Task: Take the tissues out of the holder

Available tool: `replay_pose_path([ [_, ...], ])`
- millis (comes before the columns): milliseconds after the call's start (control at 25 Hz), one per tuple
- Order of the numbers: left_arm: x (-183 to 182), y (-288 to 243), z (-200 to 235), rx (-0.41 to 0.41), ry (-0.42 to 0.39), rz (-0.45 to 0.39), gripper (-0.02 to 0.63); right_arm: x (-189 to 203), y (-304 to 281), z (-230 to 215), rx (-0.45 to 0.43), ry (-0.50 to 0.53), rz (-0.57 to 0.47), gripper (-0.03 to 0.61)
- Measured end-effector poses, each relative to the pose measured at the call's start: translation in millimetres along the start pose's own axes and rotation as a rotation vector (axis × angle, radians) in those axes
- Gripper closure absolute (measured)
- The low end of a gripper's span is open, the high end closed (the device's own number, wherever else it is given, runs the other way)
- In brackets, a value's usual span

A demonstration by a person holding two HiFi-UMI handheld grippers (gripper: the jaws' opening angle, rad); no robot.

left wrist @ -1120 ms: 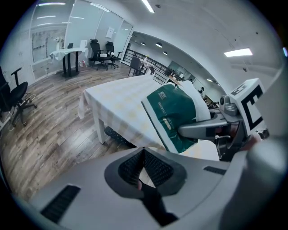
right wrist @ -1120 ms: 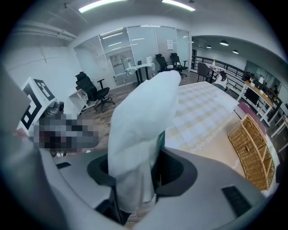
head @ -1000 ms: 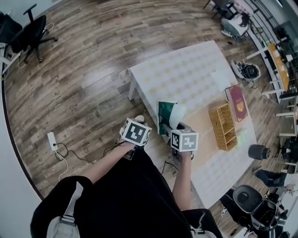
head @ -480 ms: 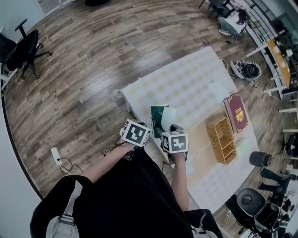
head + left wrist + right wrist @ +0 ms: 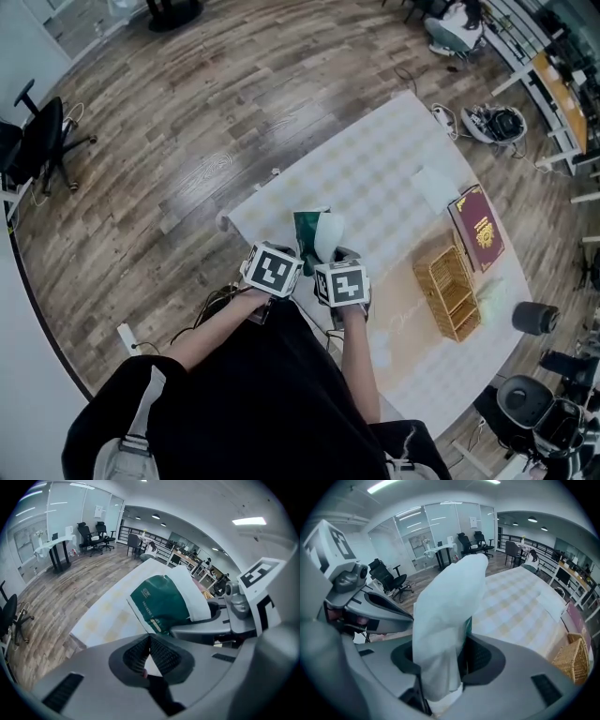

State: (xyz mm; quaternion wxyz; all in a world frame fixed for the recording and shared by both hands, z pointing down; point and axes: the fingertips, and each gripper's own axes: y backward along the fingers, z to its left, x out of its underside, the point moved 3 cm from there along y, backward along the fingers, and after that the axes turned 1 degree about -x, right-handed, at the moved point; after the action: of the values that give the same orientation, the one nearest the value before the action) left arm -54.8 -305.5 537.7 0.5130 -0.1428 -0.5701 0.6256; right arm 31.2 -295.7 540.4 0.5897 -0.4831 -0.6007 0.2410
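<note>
The right gripper [image 5: 440, 663] has its jaws pinching the tissues [image 5: 319, 234], a green pack with a white sheet sticking up, over the near edge of the counter [image 5: 375, 178]. The left gripper [image 5: 150, 641], just beside it at 9 o'clock, has its jaws pressed together. The wicker holder [image 5: 448, 292] sits at 3 o'clock, well apart from the tissues, with a red book [image 5: 480, 228] at the holder's 1 o'clock.

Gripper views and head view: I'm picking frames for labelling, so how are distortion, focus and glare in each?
Head view: strong fisheye bows the table edges; evenly lit, sharp. Left gripper view: dark rounded corners; pack is crisp, ceiling panel blows out. Right gripper view: the close tissue looks soft and hides the middle; ceiling strip glares.
</note>
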Motion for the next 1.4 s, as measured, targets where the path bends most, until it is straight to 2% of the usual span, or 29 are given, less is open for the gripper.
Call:
replay_pose_path([
  [360,-42,-15,7,0.045,-0.080,0.035,0.604,-23,-8,-38,0.070,-0.132,-0.020,0.357],
  [920,-131,-44,55,0.214,-0.290,0.128,0.605,-109,-38,-114,0.334,-0.378,-0.017,0.357],
  [1160,-151,-52,83,0.248,-0.306,0.164,0.604,-135,-61,-148,0.415,-0.439,0.019,0.353],
  [1400,-163,-55,106,0.268,-0.300,0.187,0.605,-137,-87,-156,0.462,-0.459,0.104,0.351],
])
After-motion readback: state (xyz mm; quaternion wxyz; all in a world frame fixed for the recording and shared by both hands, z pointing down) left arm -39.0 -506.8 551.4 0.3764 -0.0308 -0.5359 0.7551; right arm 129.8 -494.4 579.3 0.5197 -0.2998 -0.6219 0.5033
